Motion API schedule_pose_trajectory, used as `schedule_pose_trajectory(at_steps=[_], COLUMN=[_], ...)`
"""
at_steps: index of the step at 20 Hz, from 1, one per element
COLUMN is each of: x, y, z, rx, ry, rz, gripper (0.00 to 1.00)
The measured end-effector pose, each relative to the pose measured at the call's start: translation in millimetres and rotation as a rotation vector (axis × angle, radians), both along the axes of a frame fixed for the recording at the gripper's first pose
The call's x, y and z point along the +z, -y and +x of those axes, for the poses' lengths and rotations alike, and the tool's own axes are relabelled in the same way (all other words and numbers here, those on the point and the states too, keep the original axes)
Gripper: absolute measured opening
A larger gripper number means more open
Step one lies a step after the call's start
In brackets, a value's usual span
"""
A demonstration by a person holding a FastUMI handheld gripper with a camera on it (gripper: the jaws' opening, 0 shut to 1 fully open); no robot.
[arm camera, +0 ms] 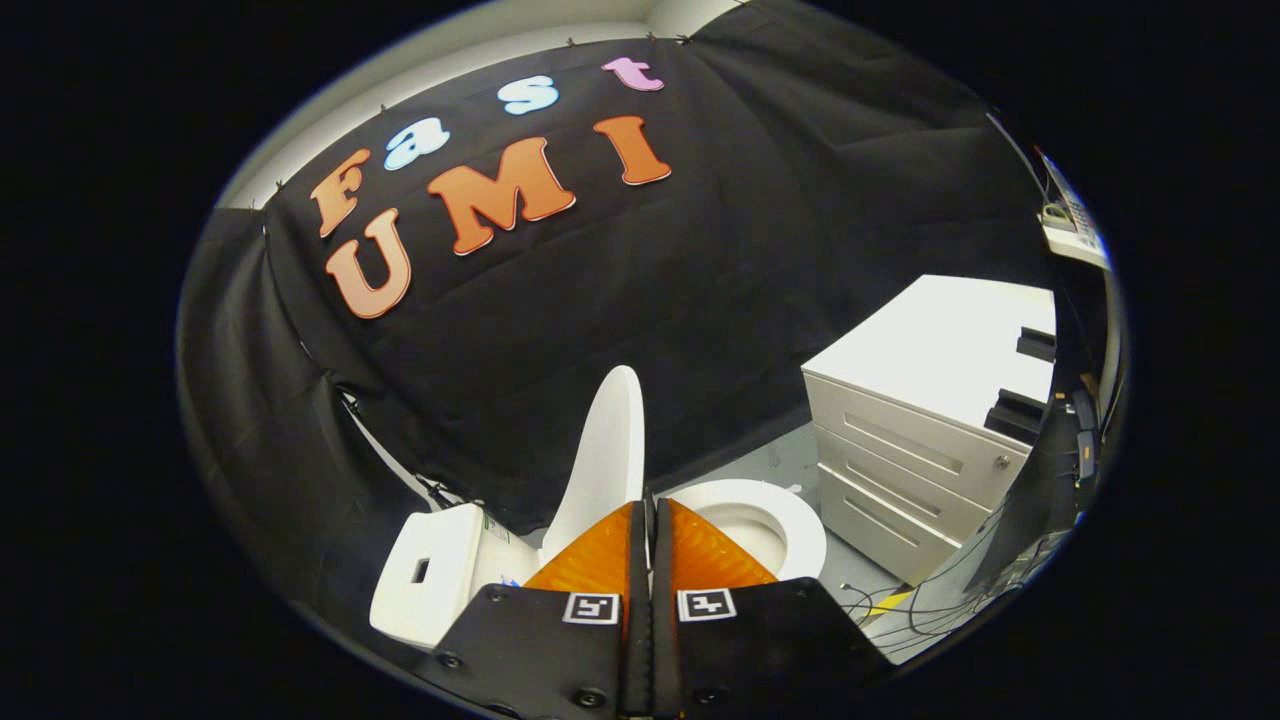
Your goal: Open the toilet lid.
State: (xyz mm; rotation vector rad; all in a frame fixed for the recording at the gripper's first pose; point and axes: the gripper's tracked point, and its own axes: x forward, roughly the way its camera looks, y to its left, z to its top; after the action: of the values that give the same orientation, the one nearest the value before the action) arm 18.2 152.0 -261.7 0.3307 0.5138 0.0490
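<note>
Drawer cabinet (925, 440): I see it standing on the floor, well apart from the toilet on the far side of the bowl.
Toilet tank (430, 575): sits behind the raised lid, near my gripper.
Toilet lid (605, 460): it stands upright, tipped back toward the tank, just beyond my fingertips; I judge the lid open.
Toilet seat (790, 525): lies down flat around the bowl, just ahead of the fingers.
Lid handling: I judge it a light, stiff, smooth shell that pivots on a rear hinge; likely slippery, best taken at its free front edge, thin enough to pinch.
Gripper (650, 505): fingers pressed together with nothing between them, holding nothing.
</note>
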Motion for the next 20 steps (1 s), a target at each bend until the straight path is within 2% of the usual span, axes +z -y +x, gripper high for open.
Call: schedule_pose_trajectory(at_steps=[5, 11, 20], x=[20, 46, 69], y=[-36, -83, -143], z=[-6, -13, -26], rx=[0.068, 0.123, 0.215], ry=[0.028, 0.057, 0.091], rz=[-0.067, -0.017, -0.061], gripper=[0.08, 0.08, 0.08])
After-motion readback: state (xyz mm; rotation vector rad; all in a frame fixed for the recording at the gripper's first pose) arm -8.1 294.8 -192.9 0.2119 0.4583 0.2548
